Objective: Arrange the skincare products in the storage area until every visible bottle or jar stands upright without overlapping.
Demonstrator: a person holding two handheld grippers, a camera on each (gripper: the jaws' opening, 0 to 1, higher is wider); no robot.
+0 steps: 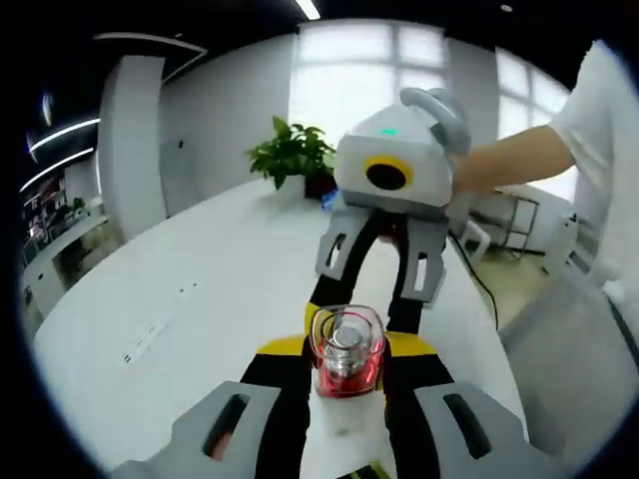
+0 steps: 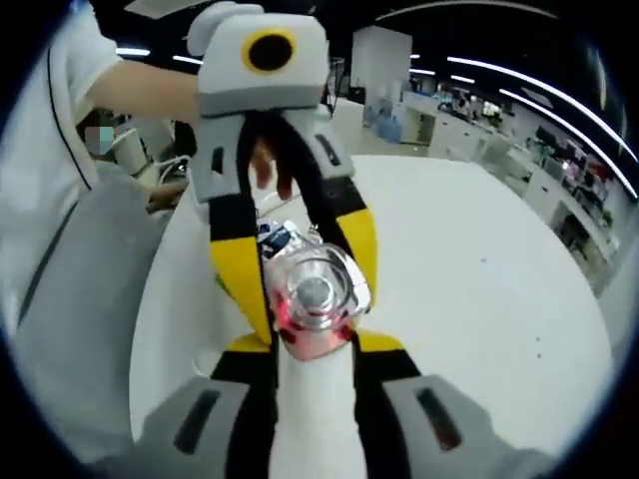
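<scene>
Bottle [image 1: 346, 354] of red liquid with a silver cap sits clamped between my left gripper [image 1: 344, 384] and right gripper [image 2: 312, 344] fingertips, both closed on it above the white table [image 1: 180, 299].

A glossy clear-plastic jar [image 1: 346, 351] with red base and shiny metal cap; smooth matt white table [image 1: 200, 299].

Bright window [image 1: 369, 75] backlight, fisheye-warped, softly blurred edges.

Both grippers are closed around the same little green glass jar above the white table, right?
Not quite: the glass jar is red, not green, as the left gripper view shows. The left gripper and the right gripper do both hold it above the white table.
</scene>
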